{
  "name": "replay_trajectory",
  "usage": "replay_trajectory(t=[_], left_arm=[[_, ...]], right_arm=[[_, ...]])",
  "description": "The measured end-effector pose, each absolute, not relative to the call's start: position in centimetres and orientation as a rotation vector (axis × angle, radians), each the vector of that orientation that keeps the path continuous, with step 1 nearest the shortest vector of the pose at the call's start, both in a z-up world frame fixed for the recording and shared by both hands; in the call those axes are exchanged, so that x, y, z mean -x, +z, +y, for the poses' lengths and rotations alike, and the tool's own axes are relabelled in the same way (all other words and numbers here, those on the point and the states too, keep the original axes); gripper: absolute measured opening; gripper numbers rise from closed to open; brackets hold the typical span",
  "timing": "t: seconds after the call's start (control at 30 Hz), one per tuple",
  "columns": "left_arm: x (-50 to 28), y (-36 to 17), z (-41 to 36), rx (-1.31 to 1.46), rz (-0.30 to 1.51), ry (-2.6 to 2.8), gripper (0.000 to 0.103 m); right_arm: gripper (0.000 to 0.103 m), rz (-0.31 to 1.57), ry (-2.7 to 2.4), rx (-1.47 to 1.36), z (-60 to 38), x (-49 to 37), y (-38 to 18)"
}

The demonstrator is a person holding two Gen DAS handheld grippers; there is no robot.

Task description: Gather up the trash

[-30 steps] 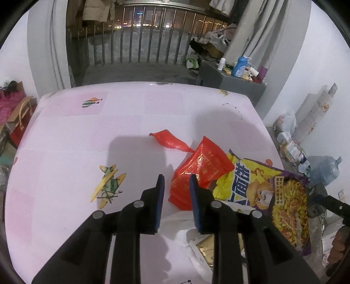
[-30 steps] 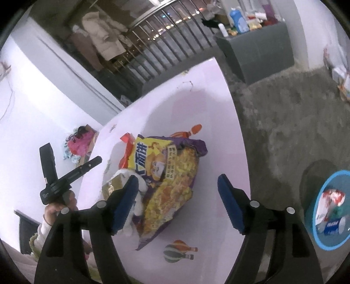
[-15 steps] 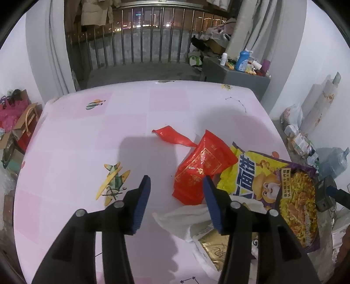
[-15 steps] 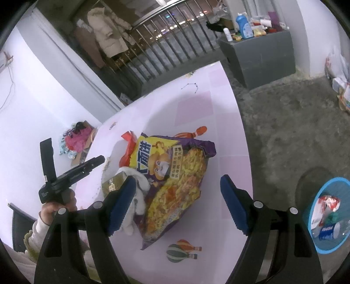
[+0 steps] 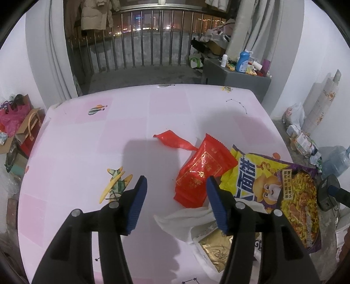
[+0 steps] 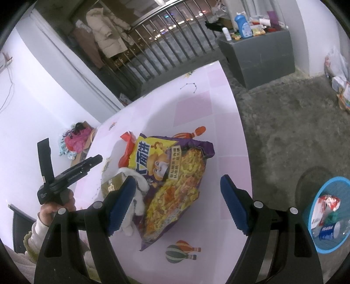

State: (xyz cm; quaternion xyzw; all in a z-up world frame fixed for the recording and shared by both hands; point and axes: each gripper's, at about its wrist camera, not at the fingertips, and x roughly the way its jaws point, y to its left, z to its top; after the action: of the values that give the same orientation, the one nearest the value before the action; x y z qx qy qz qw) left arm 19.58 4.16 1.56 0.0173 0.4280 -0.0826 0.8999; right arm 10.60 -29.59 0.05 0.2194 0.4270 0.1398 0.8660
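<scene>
I log a lived-in home: patterned pink tablecloth [image 5: 122, 135], barred balcony railing [image 5: 153, 39], hung coat [image 5: 94, 15], toiletry-cluttered grey cabinet [image 6: 260, 45].

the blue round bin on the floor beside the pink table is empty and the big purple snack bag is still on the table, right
Not quite. The blue round bin already holds trash, as the right wrist view shows. The big purple snack bag does lie on the pink table.
</scene>
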Motion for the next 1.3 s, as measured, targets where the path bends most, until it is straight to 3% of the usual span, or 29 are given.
replay_trajectory(t=[1.3], left_arm=[[-19.82, 1.84, 4.5, -0.035, 0.87, -0.159, 0.059]], right_arm=[[0.076, 0.898, 0.285, -0.454, -29.55, -10.65, -0.12]])
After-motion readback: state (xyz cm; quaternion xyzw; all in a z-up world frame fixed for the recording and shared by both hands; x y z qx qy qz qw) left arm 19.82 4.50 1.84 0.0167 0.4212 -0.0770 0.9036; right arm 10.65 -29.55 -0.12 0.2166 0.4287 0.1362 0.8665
